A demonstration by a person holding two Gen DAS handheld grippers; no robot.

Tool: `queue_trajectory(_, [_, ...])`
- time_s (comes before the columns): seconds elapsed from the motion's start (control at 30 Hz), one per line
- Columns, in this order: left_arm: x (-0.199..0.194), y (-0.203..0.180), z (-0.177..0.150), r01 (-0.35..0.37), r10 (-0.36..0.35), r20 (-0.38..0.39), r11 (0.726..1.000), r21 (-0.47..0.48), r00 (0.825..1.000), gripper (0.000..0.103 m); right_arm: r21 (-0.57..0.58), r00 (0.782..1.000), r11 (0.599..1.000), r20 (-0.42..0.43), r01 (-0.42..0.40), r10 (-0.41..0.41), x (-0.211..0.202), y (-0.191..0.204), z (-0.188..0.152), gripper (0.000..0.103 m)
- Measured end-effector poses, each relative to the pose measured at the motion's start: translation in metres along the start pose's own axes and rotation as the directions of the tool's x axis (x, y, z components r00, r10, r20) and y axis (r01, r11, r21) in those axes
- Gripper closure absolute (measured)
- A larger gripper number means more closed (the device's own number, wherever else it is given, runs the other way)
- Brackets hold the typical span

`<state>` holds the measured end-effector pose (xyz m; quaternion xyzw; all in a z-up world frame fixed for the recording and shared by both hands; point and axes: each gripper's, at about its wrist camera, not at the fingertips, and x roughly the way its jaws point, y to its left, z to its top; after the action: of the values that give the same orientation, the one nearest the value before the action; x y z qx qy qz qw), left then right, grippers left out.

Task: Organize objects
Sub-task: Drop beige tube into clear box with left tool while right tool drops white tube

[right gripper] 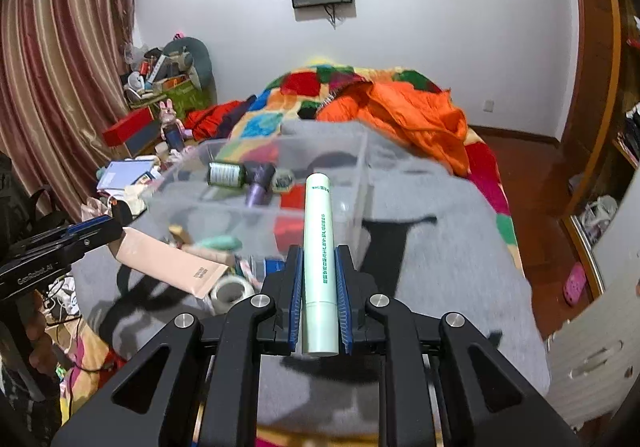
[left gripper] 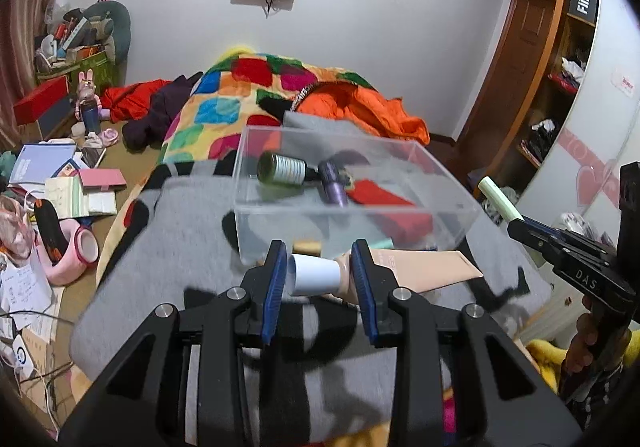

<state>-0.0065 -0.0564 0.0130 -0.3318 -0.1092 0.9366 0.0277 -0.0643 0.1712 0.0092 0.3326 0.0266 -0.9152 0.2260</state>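
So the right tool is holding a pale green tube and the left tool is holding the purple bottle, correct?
Not quite. The right tool does hold the pale green tube, but the left tool brackets a beige tube at its white cap. The left wrist view shows the purple bottle lying inside the clear box.
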Motion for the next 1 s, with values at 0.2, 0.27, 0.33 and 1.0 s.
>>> queue_trajectory(0.2, [0.009, 0.008, 0.023, 0.003, -0.003, 0.023, 1.000, -0.016, 1.000, 0.070, -0.017, 0.999, 1.000, 0.037, -0.020, 0.021, 0.015, 0.005, 0.024, 0.089])
queue_trajectory(0.27, [0.014, 0.010, 0.030, 0.001, -0.001, 0.031, 1.000, -0.016, 1.000, 0.070, -0.019, 0.999, 0.999, 0.039, -0.026, 0.026, 0.024, 0.006, 0.031, 0.089])
queue_trajectory(0.33, [0.019, 0.011, 0.038, 0.006, -0.005, 0.034, 1.000, -0.018, 0.999, 0.070, -0.026, 0.999, 0.999, 0.040, -0.026, 0.027, 0.032, 0.008, 0.037, 0.089])
queue_trajectory(1.0, [0.095, 0.015, 0.060, -0.068, 0.069, -0.075, 0.998, 0.016, 0.995, 0.070, -0.070, 0.997, 0.998, -0.071, 0.004, -0.009, 0.108, 0.017, 0.057, 0.089])
